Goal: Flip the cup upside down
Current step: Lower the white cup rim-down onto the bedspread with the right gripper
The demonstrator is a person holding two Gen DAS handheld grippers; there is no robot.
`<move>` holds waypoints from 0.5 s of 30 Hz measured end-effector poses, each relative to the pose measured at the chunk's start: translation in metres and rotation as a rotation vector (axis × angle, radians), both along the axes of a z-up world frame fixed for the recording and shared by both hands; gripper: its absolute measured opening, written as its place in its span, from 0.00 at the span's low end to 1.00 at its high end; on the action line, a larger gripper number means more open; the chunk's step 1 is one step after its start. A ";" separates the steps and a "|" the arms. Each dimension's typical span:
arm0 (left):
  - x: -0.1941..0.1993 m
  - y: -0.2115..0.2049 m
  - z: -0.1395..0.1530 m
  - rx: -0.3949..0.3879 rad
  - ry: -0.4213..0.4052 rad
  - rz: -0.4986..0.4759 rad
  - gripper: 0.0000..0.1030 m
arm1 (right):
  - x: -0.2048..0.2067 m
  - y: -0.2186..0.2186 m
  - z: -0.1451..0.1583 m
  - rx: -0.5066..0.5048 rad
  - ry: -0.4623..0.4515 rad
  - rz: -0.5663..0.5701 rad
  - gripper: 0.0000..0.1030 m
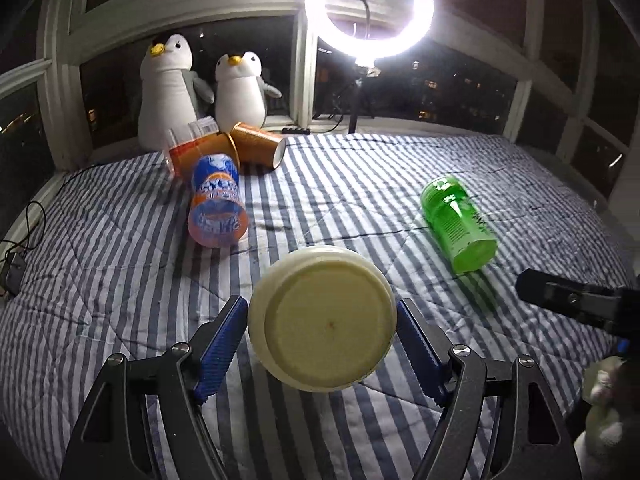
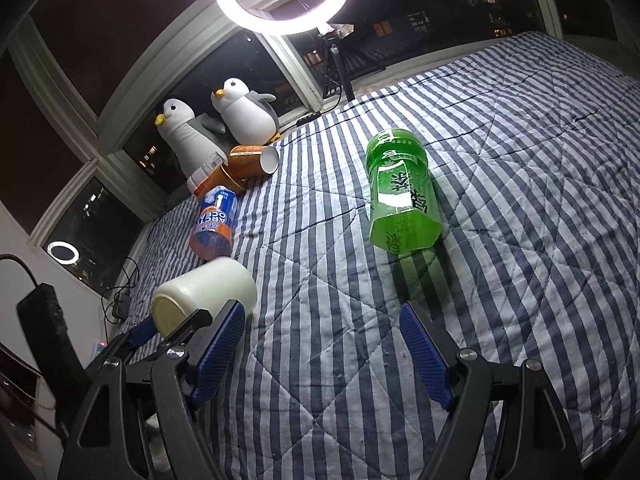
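A cream plastic cup (image 1: pixel 322 322) lies on its side between the blue pads of my left gripper (image 1: pixel 320 346), its flat bottom facing the camera. The jaws stand wide, with a small gap on each side of the cup. In the right wrist view the same cup (image 2: pixel 204 300) lies at the left, with the left gripper's pads around it. My right gripper (image 2: pixel 324 354) is open and empty above the striped quilt (image 2: pixel 520 200). It shows as a dark bar at the right edge of the left wrist view (image 1: pixel 576 302).
A green cup (image 2: pixel 400 196) lies on its side ahead of the right gripper. A blue-orange cup (image 1: pixel 218 206), two orange cups (image 1: pixel 256 148) and two plush penguins (image 1: pixel 168 92) sit at the far left. A ring light (image 1: pixel 368 8) stands by the window. Cables (image 1: pixel 20 240) lie at the left edge.
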State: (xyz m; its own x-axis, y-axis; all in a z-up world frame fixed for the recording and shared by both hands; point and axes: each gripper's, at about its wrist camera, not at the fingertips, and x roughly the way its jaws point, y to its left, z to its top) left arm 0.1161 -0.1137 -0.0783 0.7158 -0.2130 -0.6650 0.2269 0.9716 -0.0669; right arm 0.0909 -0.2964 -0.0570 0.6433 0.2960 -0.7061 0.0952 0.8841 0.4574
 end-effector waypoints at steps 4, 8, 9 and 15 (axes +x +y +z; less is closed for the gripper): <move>-0.003 0.001 0.007 -0.012 -0.015 -0.008 0.76 | -0.004 0.002 0.004 -0.023 -0.015 -0.001 0.74; -0.004 0.000 0.009 -0.020 -0.021 -0.013 0.76 | -0.008 0.005 0.007 -0.040 -0.023 0.000 0.74; -0.004 0.000 0.010 -0.022 -0.022 -0.013 0.76 | -0.009 0.006 0.008 -0.042 -0.023 0.000 0.74; -0.004 -0.002 0.012 -0.031 -0.032 -0.020 0.76 | -0.011 0.009 0.009 -0.057 -0.023 0.001 0.74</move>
